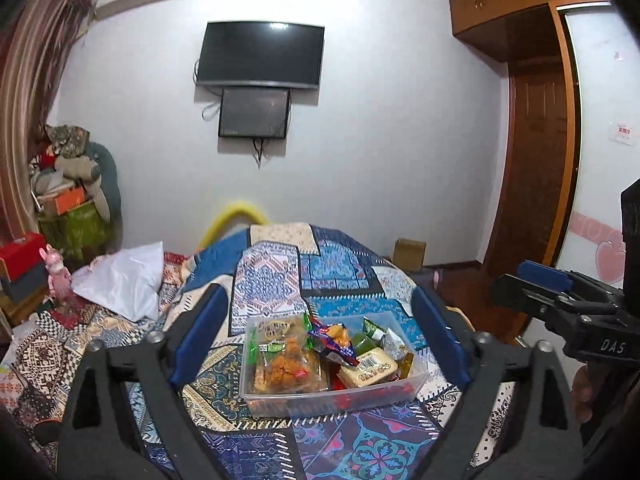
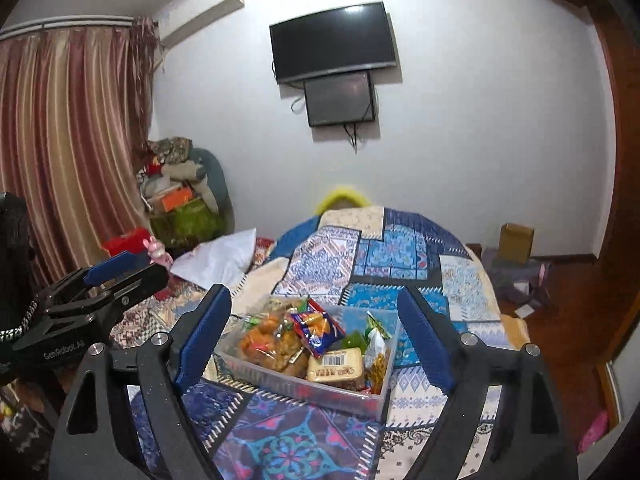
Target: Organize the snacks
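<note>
left tool (image 1: pixel 320 336): jaws apart, empty | right tool (image 2: pixel 316 332): jaws apart, empty | clear bin (image 1: pixel 340 396) of snacks (image 1: pixel 288 360) sat on the bed (image 1: pixel 340 272)

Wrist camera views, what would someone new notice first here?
First, the clear plastic bin heaped with snack packets, sitting on the patchwork bedspread between the open left gripper. Then the dark TV on the white wall behind. The right gripper is open and empty too.

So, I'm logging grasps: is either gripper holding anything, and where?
Nothing is held. The left gripper and right gripper are both open, off the snack box.
</note>
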`<state>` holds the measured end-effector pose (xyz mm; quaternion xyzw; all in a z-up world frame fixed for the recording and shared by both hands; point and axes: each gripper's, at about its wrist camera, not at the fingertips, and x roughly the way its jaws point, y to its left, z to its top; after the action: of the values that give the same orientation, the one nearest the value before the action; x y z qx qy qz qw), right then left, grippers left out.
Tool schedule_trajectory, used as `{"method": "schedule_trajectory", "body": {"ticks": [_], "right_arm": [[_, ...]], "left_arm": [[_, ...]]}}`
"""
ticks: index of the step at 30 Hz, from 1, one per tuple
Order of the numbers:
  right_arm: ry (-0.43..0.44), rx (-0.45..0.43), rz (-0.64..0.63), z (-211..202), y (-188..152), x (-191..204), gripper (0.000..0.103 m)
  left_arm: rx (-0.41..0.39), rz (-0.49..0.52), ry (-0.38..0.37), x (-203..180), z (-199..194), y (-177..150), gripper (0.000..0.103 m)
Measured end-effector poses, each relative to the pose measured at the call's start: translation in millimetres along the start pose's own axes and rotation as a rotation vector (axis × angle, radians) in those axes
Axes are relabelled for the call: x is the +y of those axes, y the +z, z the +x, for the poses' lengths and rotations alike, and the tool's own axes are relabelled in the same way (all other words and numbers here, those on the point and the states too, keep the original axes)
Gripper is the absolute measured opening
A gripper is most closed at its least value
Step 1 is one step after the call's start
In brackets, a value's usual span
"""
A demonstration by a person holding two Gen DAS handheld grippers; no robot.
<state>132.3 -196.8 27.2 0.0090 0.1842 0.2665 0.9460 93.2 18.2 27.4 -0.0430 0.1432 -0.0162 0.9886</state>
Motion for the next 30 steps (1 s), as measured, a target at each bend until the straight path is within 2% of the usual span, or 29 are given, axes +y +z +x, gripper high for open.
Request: {"method": "schedule_trajectory", "body": {"ticks": [1,3,5,30], "right_arm": [[0.000,-0.006,-0.002,-2.4,-0.2,1.8,0.088],[-0.015,-0.022,-0.011,-5.7,-0.9,4.4,0.099],[-0.037,-0.039,-0.025,-9.2,-2.1,7.8,0.103],[-0.048,-0.033,-0.009,-18.9,-11.0,6.6,0.103]], "left_arm": [[-0.008,0.004,0.004,-0.8,-4.2,0.3,0.097],[-0.016,0.012,0.013,-3.0,-8.9,0.2,0.101],[-0.022,0.014,0.021,-3.9,-12.5,-0.7,0.102],[-0.004,0.024,0.024,-7.6,-13.5,-11.1,0.102]]}}
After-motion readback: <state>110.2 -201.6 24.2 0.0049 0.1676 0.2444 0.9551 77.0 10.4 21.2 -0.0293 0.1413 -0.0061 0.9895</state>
